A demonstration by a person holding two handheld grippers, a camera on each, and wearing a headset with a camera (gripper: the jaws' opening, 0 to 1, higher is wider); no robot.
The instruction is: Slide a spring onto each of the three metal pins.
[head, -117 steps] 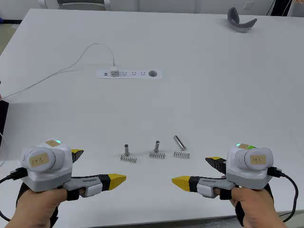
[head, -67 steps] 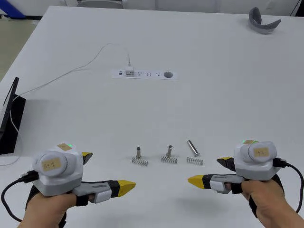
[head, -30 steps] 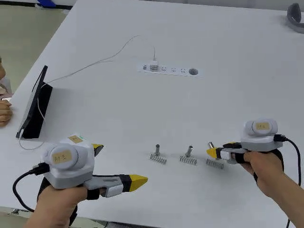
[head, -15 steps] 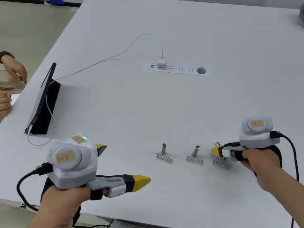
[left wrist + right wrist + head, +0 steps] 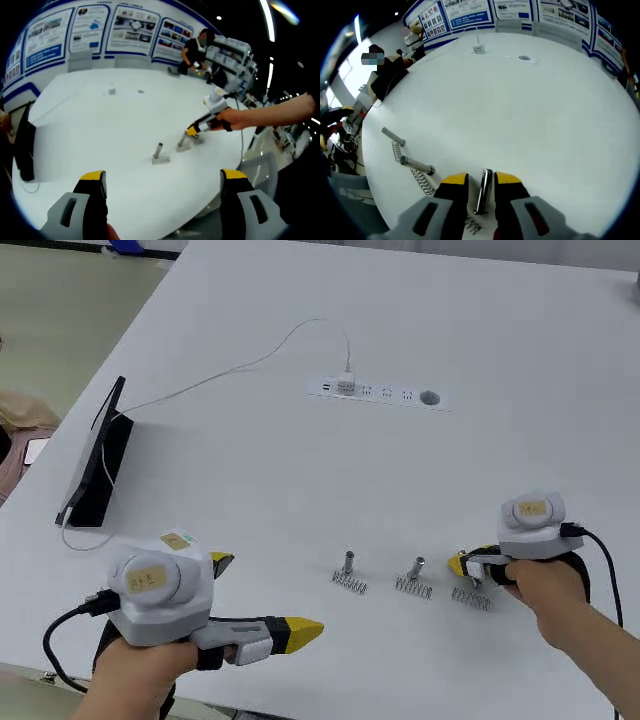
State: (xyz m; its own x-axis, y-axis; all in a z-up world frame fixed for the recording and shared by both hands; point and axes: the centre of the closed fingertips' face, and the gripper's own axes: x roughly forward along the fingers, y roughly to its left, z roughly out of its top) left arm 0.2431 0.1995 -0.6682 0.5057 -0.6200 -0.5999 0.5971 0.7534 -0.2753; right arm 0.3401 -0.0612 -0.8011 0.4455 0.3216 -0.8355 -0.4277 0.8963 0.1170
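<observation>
Two metal pins stand upright on the white table, the left pin (image 5: 348,562) and the middle pin (image 5: 416,567), each with a spring (image 5: 349,584) (image 5: 411,588) lying in front of it. A third spring (image 5: 470,598) lies further right. The third pin (image 5: 484,191) lies flat between the yellow jaws of my right gripper (image 5: 465,562) (image 5: 481,181), which have closed in on it from both sides. My left gripper (image 5: 262,598) hovers open and holding nothing near the front left edge, well short of the pins (image 5: 158,150).
A white power strip (image 5: 378,393) with a plugged cable lies further back. A black tablet (image 5: 95,455) stands at the table's left edge. The table's front edge runs just under my left hand. People stand beyond the table (image 5: 192,50).
My right gripper has moved forward to the lying pin and narrowed its jaws around it. The left gripper has stayed open. The head camera has swung left.
</observation>
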